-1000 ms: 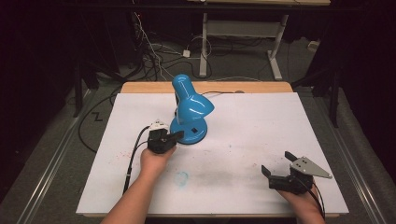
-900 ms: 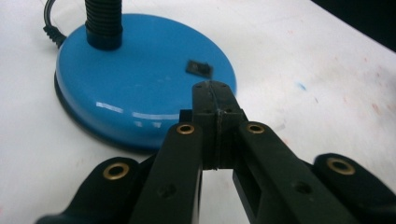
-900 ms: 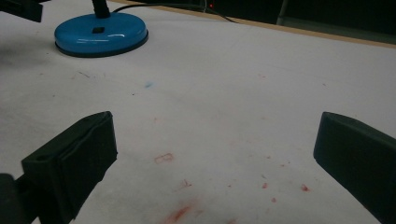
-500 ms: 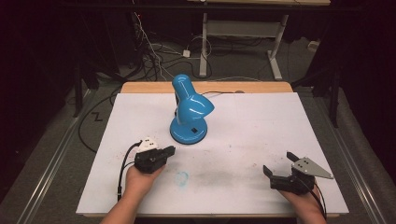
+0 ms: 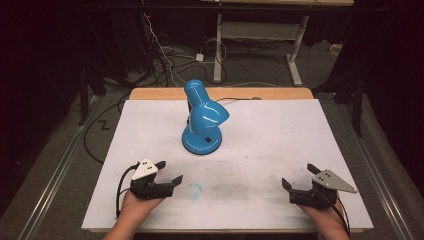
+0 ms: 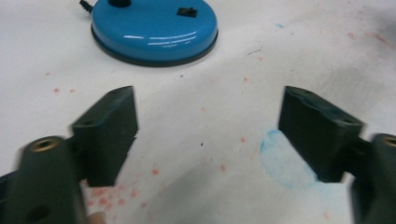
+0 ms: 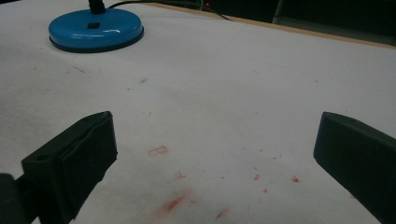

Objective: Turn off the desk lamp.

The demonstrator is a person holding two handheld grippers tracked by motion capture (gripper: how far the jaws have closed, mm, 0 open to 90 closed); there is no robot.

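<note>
Blue lamp (image 5: pixel 202 122) stands at table (image 5: pixel 280 135) centre, untouched; left gripper (image 5: pixel 167 182) at 7 o'clock, right gripper (image 5: pixel 300 190) at 5, both released. Left gripper view: empty jaws, lamp base at 11. Right gripper view: likewise. Nothing apparently left.

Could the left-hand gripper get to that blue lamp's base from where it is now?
Probably yes. The left gripper has its jaws open and empty, and only bare white table cover lies between it and the lamp base.

Left gripper (image 5: pixel 169 171), right gripper (image 5: pixel 298 175) (jaws apart)
</note>
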